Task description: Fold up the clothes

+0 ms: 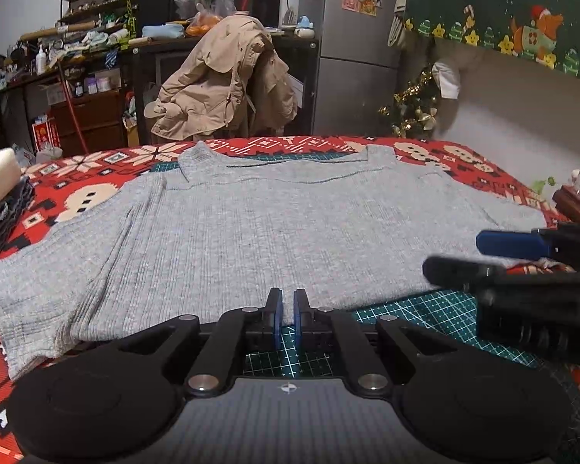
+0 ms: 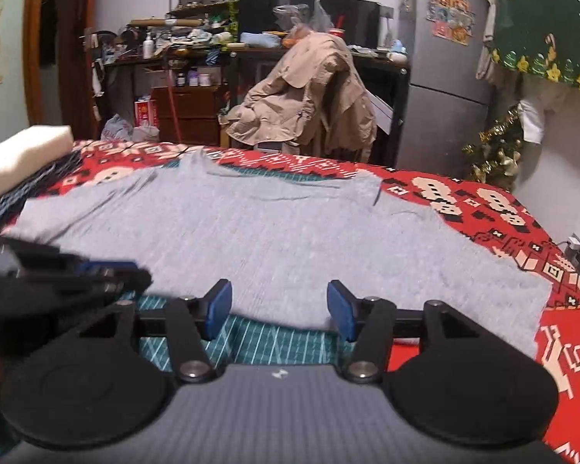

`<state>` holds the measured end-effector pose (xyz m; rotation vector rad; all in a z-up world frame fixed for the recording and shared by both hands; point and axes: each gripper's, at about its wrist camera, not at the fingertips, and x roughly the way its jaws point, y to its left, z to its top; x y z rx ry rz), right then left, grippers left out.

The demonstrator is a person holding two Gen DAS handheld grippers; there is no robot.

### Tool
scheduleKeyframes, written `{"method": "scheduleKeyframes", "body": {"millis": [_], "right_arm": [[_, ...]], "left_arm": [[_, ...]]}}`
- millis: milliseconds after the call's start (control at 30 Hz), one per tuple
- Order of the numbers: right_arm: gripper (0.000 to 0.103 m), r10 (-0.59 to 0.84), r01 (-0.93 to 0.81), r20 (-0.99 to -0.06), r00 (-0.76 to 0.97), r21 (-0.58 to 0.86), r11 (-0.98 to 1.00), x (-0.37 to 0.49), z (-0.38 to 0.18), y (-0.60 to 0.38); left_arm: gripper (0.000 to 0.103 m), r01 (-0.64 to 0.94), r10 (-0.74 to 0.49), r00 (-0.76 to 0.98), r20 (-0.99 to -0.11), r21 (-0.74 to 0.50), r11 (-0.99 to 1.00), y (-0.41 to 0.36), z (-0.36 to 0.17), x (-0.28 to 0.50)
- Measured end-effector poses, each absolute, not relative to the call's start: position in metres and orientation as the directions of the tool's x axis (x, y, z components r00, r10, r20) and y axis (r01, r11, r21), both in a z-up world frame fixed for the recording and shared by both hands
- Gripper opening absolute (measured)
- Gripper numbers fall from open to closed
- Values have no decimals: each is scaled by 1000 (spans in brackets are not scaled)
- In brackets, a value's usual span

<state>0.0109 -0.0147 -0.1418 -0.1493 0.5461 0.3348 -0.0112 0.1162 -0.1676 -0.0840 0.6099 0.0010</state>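
Observation:
A grey ribbed short-sleeved shirt (image 1: 251,232) (image 2: 274,232) lies flat with its collar at the far side, on a green cutting mat (image 1: 437,309) over a red patterned cloth (image 2: 483,208). My left gripper (image 1: 288,309) is shut on the shirt's near hem, which sits pinched between the blue pads. It shows as a blur at the left of the right wrist view (image 2: 112,274). My right gripper (image 2: 279,309) stands open at the hem further right, the cloth edge lying between its spread fingers, untouched by the pads. It also appears at the right of the left wrist view (image 1: 479,257).
A white foam block (image 2: 23,154) rests on dark folded clothes (image 1: 0,216) at the table's left edge. Behind the table stand a chair draped with a beige jacket (image 1: 224,89), a grey fridge (image 1: 355,46) and a small Christmas tree (image 1: 413,104). A wooden stand (image 1: 576,201) sits at the right edge.

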Motion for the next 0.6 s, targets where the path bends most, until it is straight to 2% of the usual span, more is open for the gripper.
{"method": "scheduleKeyframes", "body": {"millis": [100, 167, 233, 267, 333, 367, 467, 533, 600], "right_arm": [[59, 227, -309, -544, 808, -63, 949, 23, -137, -15], [58, 221, -300, -579, 785, -42, 953, 33, -140, -16], [56, 214, -293, -623, 753, -26, 956, 42, -147, -16], [50, 208, -291, -630, 748, -31, 956, 42, -150, -16], [49, 201, -288, -635, 746, -36, 957, 39, -155, -17], [49, 201, -288, -633, 747, -37, 957, 36, -156, -18], [49, 203, -296, -629, 751, -46, 954, 25, -159, -20], [49, 206, -292, -628, 751, -35, 956, 18, -160, -24], [43, 214, -278, -643, 735, 2, 960, 16, -157, -28]], "left_arm": [[11, -17, -42, 821, -570, -98, 995, 119, -168, -11], [18, 3, -51, 820, -570, -84, 996, 114, -168, -12], [36, 34, -58, 818, -572, -53, 998, 107, -167, -12], [42, 49, -52, 816, -576, -21, 999, 100, -168, -12], [58, 27, 9, 818, -575, 53, 998, 88, -168, -12], [61, 2, 26, 817, -577, 48, 999, 90, -169, -12], [60, 8, -10, 817, -577, -6, 1000, 100, -169, -13], [61, 9, -1, 816, -578, 11, 1000, 98, -170, -13], [61, 7, 7, 817, -577, 22, 1000, 96, -169, -12]]}}
